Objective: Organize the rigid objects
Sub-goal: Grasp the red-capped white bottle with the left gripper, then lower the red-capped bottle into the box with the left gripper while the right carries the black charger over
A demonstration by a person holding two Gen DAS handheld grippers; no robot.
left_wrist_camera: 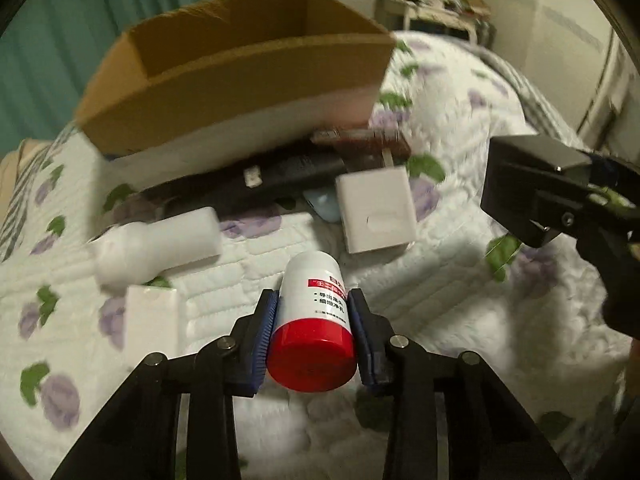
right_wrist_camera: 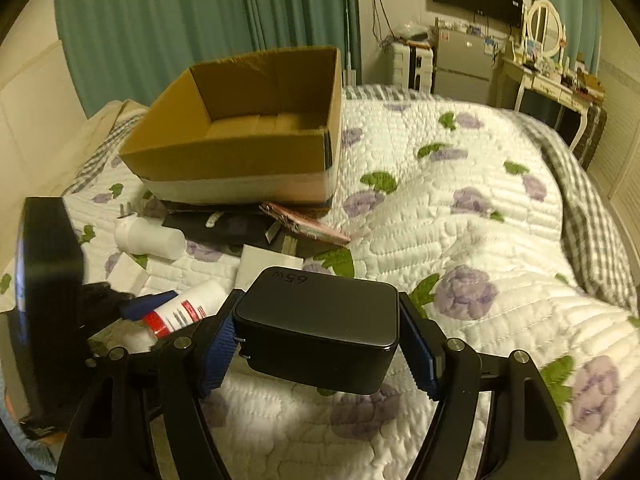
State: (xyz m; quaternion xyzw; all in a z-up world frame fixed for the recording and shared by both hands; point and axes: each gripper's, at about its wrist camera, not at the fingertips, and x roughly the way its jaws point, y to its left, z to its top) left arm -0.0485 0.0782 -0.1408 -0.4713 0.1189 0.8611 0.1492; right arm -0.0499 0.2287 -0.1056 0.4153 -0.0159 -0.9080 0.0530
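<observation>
Quilted white bedding (right_wrist_camera: pixel 460 240) printed with purple flowers and green leaves covers a bed, with teal curtains (right_wrist_camera: pixel 180 20) behind it and a dresser with an oval mirror (right_wrist_camera: pixel 544 28) far off to the right. An open cardboard box (right_wrist_camera: pixel 248 128) sits on the bed ahead of both grippers, its floor bare as far as can be seen. The left gripper (left_wrist_camera: pixel 314 320) is clenched on a white bottle with a red cap (left_wrist_camera: pixel 312 320), its blue pads pressing the bottle's sides and the cap pointing back toward the camera. Just beyond its tips lies a white square charger (left_wrist_camera: pixel 376 208), and ahead to its left a white plastic bottle (left_wrist_camera: pixel 160 244) lies on its side beside a small white box (left_wrist_camera: pixel 152 320). The right gripper (right_wrist_camera: pixel 320 332) grasps a black power adapter (right_wrist_camera: pixel 320 328) marked 65W, held above the quilt. Dark flat items (left_wrist_camera: pixel 256 180) lie against the box's near wall, too blurred to identify.
</observation>
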